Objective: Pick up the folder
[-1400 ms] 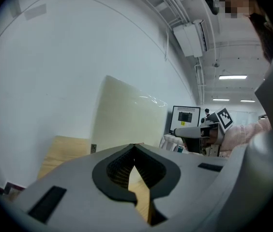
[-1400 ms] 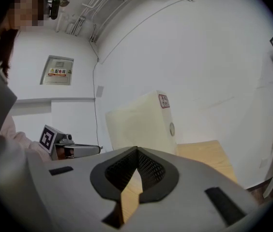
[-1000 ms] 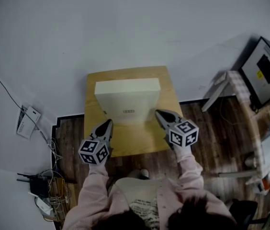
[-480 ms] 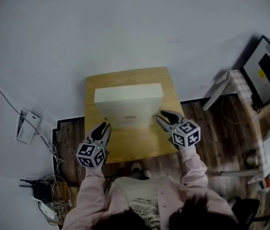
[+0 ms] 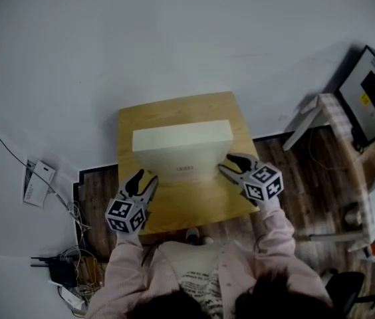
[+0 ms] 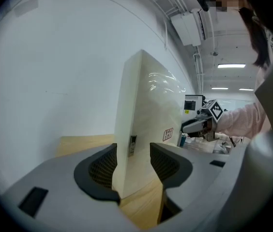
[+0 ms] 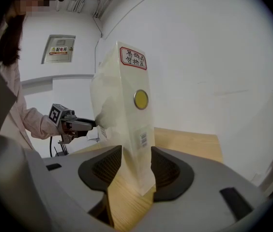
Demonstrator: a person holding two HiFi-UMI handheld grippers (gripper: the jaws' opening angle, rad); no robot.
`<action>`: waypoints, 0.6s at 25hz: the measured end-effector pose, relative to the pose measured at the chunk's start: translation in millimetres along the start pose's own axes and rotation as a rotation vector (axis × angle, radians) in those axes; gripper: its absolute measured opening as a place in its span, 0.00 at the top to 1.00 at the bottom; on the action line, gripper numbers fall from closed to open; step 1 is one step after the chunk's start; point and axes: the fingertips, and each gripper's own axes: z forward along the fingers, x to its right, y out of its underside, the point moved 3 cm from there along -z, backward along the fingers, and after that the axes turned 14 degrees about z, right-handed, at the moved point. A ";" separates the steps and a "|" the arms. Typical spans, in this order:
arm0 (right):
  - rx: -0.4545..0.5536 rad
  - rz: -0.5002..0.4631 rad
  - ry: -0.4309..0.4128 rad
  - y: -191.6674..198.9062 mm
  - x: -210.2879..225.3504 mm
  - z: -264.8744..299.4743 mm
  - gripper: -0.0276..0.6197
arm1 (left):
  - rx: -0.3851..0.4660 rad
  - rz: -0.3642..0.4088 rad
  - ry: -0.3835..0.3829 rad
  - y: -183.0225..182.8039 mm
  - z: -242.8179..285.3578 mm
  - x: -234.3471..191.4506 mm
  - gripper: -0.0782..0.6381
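- Left gripper jaws opening, folder end loose between them
- right gripper same deal, other end
- folder upright on wooden table

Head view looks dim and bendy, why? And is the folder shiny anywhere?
Head view: dim, greyish, and the wide lens bends straight edges around the folder. Left gripper view: a bright glare patch sits high on the folder's side; corners go black. Right gripper view: evenly lit, black corners too.
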 end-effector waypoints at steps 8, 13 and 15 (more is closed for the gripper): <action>-0.022 -0.004 -0.049 2.1 6.2 11.8 0.55 | 0.016 0.005 0.105 4.4 12.4 -10.6 0.48; -0.071 -0.033 -0.105 1.6 4.1 18.6 0.48 | 0.010 0.017 0.192 5.1 22.9 -11.4 0.40; -0.098 -0.053 -0.111 4.5 6.5 22.3 0.47 | 0.005 0.019 0.224 5.9 26.6 -11.5 0.39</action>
